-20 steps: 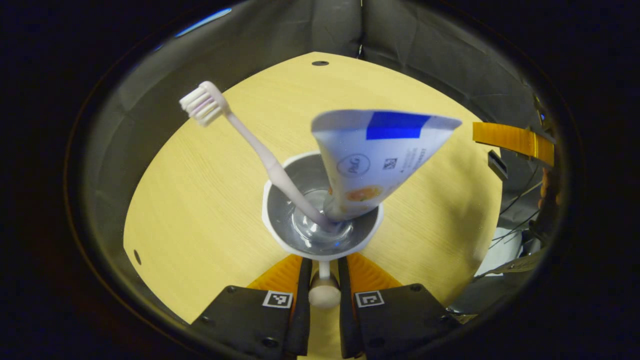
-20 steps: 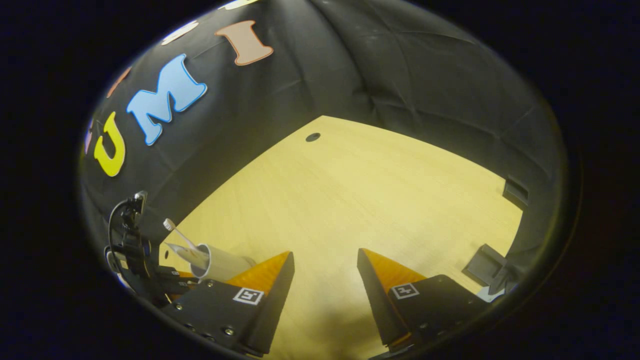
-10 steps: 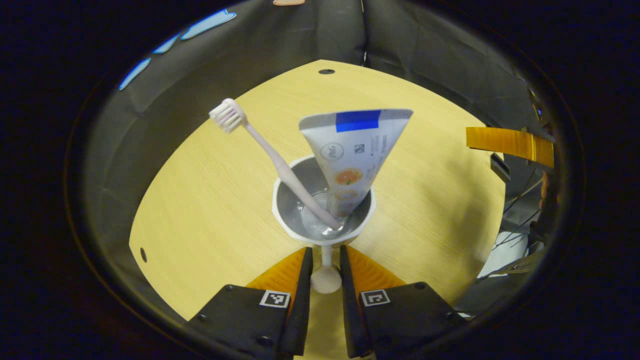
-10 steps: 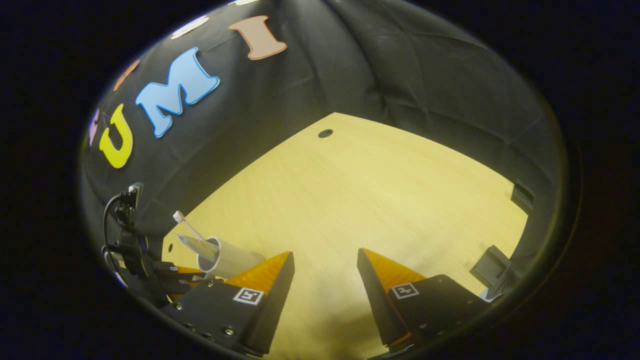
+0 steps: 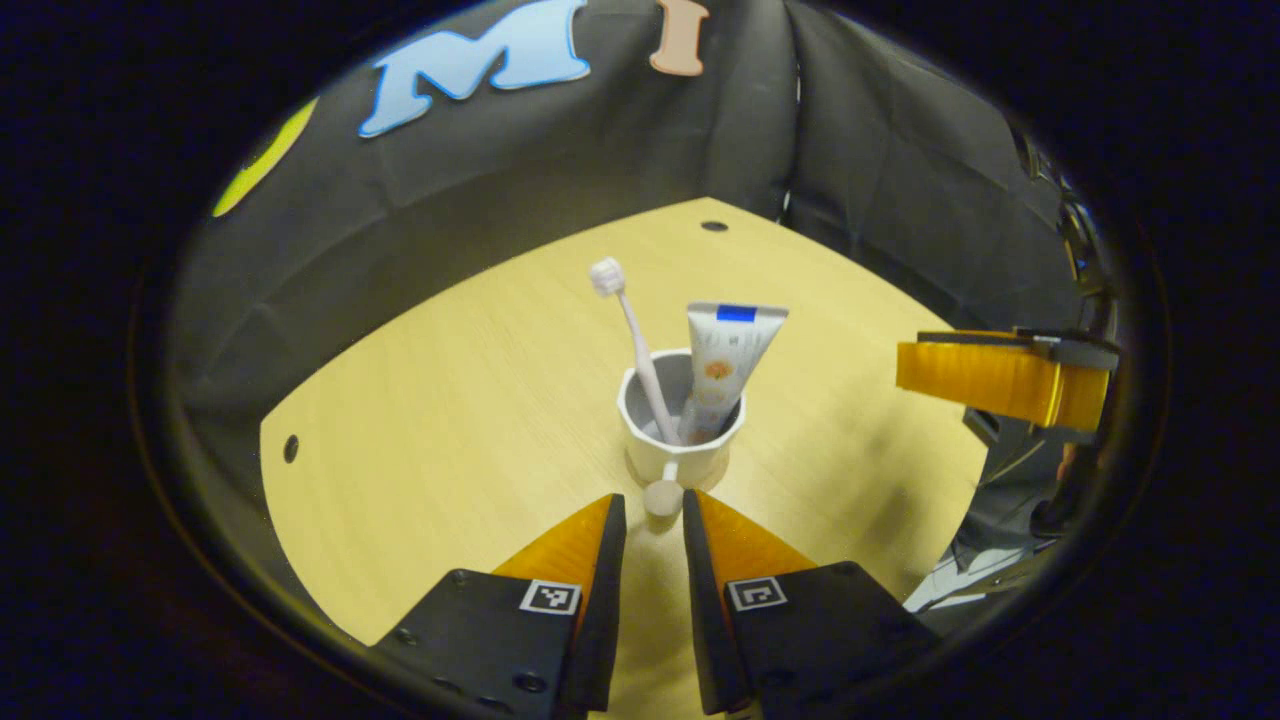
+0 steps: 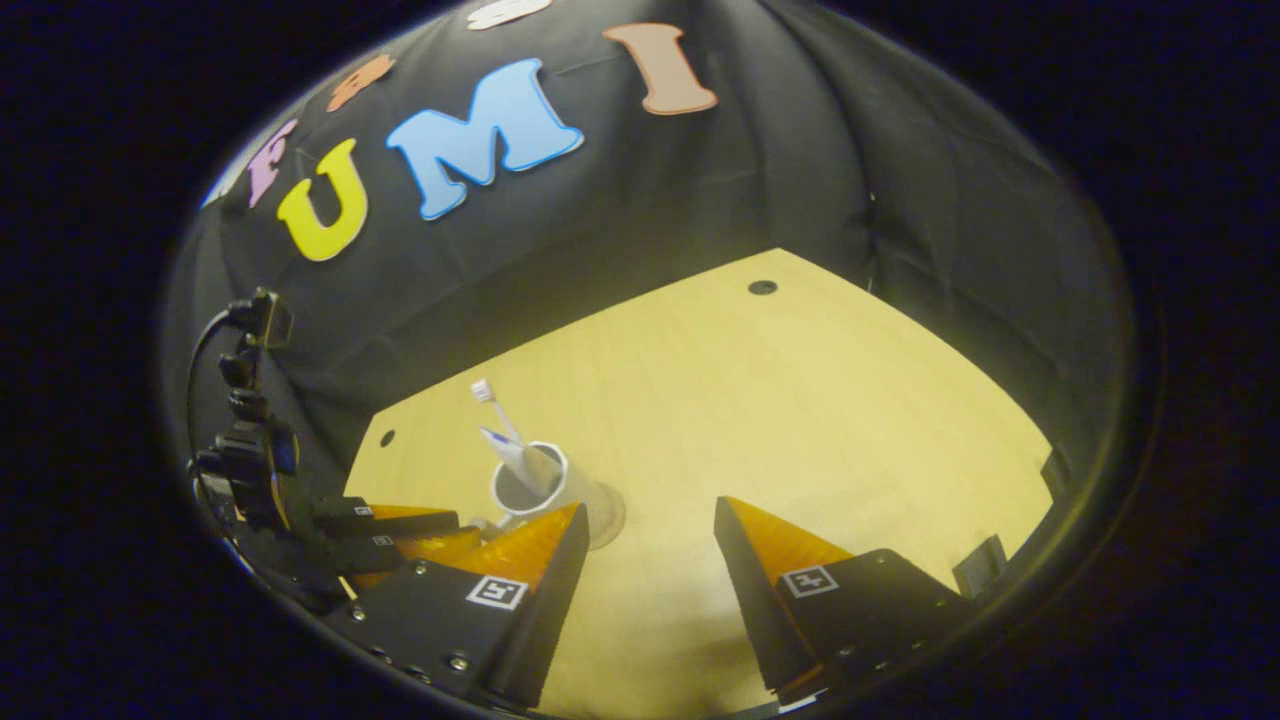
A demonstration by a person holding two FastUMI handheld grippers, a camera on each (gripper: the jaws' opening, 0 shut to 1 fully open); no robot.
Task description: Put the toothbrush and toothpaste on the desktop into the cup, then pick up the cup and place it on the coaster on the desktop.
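The white cup (image 5: 680, 450) stands upright on the wooden desktop (image 5: 420, 430). A pale toothbrush (image 5: 630, 330) and a toothpaste tube (image 5: 730, 355) lean inside it. My left gripper (image 5: 652, 500) sits just behind the cup, its jaws a narrow gap apart. The handle's round knob (image 5: 662, 497) lies right at the fingertips and looks free of them. In the right gripper view the cup (image 6: 535, 480) rests on a round greyish coaster (image 6: 608, 512), with the left gripper (image 6: 400, 525) beside it. My right gripper (image 6: 650, 505) hangs wide open and holds nothing.
Black cloth walls close in the desktop (image 6: 800, 400) at the back and sides. Small dark holes (image 5: 714, 226) mark the tabletop near its edges. One orange finger of the right gripper (image 5: 1000, 375) hangs at the right of the left gripper view.
The cup came down from its tilted, held position and now stands on the coaster. My left gripper slid back off the handle knob. Both views tipped up toward the wall.
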